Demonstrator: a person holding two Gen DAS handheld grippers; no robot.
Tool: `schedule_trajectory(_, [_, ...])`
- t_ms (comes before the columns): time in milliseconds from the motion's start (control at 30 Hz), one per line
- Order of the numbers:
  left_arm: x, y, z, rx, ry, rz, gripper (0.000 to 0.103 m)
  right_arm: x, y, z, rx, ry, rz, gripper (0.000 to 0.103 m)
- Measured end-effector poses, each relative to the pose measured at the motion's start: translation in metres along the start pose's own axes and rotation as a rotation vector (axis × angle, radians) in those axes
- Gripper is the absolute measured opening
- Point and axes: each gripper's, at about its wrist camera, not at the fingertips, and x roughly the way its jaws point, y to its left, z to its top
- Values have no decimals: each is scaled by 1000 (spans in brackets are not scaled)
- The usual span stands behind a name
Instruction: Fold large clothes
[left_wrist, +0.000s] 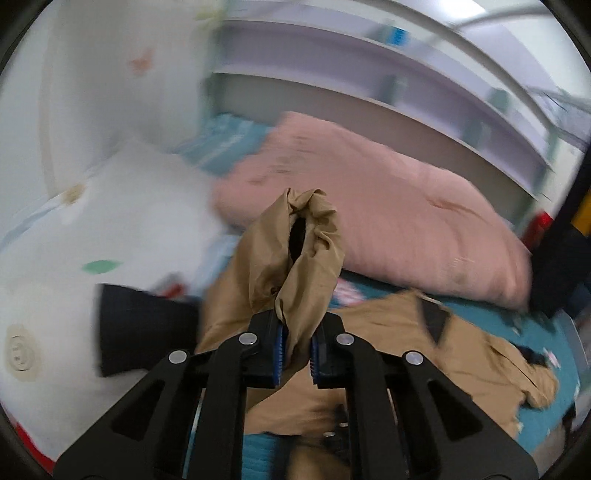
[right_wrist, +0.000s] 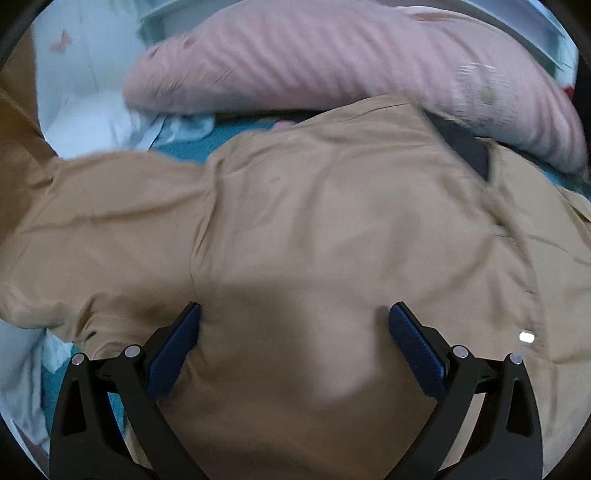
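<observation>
One teal bed sheet (left_wrist: 476, 314) carries everything here: one pink quilt (left_wrist: 388, 206) along the far side, one white pillow (left_wrist: 122, 206) to its left, and one tan jacket (right_wrist: 314, 206) spread wide in front of the quilt, with one dark garment (left_wrist: 144, 332) lying beside it. The left gripper (left_wrist: 297, 349) has its two blue-padded jaws pinched tight on one bunched sleeve cuff of the jacket, lifted above the bed. The right gripper (right_wrist: 293, 350) hovers low over the jacket's broad back, jaws spread wide, gripping nothing.
</observation>
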Motion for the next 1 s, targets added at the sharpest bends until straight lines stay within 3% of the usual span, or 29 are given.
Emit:
schedule_trajectory(67, [7, -43, -4, 31, 14, -64, 11, -19, -23, -5, 10, -30, -32, 96])
schedule_trajectory(200, [25, -112, -15, 70, 51, -160, 11, -57, -84, -24, 19, -84, -179, 96])
schedule_trajectory(367, [60, -202, -36, 104, 143, -304, 11, -75, -163, -48, 80, -22, -308, 96])
schedule_trajectory(500, [90, -263, -62, 140, 204, -343, 11, -81, -209, -68, 178, 59, -249, 96])
schedule_trajectory(567, [109, -277, -76, 135, 257, -345, 11, -79, -217, -81, 200, 74, -219, 96])
schedule_trajectory(667, [155, -300, -99, 100, 351, -356, 11, -57, -211, -100, 104, 110, -252, 96])
schedule_trajectory(767, [185, -311, -119, 74, 457, -376, 12, -57, -211, -106, 107, 55, -247, 96])
schedule_trajectory(900, [210, -318, -140, 135, 532, -327, 13, -61, -209, -111, 109, 32, -250, 96])
schedule_trajectory(933, [210, -315, -143, 134, 537, -328, 16, -61, -208, -111, 109, 29, -249, 96])
schedule_trajectory(1000, [213, -312, -146, 128, 547, -350, 33, -63, -210, -113, 110, 24, -248, 96])
